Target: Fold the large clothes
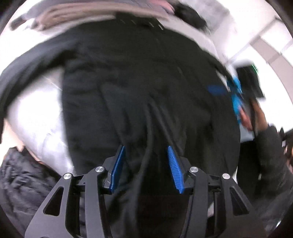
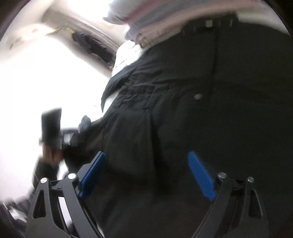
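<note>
- Black fabric of a large coat (image 1: 142,87) fills the left wrist view, spread over a white bed surface (image 1: 36,113) with one sleeve reaching out to the left edge of the frame.
- The left gripper (image 1: 146,153) hangs low over the coat's near end, its blue pads (image 1: 174,168) standing apart with dark cloth and two black cords visible in the gap; nothing is pinched between them.
- A folded beige garment (image 1: 73,14) lies beyond the coat's far end, and a dark quilted item (image 1: 22,175) sits at the lower left, off the bed's edge.
- At the right edge of the same view, the right gripper (image 1: 236,95) appears as a blur of blue and black beside the coat's side, held by a bare hand (image 1: 256,117) in a dark sleeve.
- Seen from the right wrist, the coat (image 2: 210,109) takes up the centre and right of the frame, a round metal snap (image 2: 198,96) showing on its surface.
- The right gripper (image 2: 147,157) has its jaws spread wide above the cloth, blue pads (image 2: 201,174) well apart and clasping nothing.
- At the left of this view the left gripper (image 2: 53,128) shows as a blurred black block at the coat's edge, against the overexposed white bed (image 2: 45,82).
- Striped pale fabric (image 2: 164,18) lies blurred past the coat's far end.
</note>
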### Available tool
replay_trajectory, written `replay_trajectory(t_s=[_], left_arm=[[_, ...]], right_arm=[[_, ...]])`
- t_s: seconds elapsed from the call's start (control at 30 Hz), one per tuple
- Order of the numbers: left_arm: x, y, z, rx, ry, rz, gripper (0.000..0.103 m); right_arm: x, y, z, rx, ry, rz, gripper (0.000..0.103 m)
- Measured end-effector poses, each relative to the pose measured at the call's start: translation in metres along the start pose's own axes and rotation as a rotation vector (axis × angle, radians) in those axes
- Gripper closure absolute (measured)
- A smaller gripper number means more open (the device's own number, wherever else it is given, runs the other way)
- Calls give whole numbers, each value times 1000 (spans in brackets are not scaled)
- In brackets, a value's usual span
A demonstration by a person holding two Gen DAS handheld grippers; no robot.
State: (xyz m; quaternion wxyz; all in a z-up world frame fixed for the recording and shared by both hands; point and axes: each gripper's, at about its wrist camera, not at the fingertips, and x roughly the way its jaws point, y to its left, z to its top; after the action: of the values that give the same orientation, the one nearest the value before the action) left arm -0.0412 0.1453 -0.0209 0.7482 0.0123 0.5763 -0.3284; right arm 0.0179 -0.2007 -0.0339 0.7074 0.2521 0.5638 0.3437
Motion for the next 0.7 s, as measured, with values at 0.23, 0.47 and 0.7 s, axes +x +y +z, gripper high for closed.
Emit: replay_trajectory(t_s=[0.23,0.47,0.7], left_arm=[[-14,-36,-63,188,77,-131,56],[-57,-40,-60,107,-76,-87,31],[-51,-93,-6,110,-326,81,9]], right_arm=[[30,53,-48,-198,305,225,13],[-26,71,-126,-272,342,109,13],[-96,68,-114,-170,-248,-226,13]])
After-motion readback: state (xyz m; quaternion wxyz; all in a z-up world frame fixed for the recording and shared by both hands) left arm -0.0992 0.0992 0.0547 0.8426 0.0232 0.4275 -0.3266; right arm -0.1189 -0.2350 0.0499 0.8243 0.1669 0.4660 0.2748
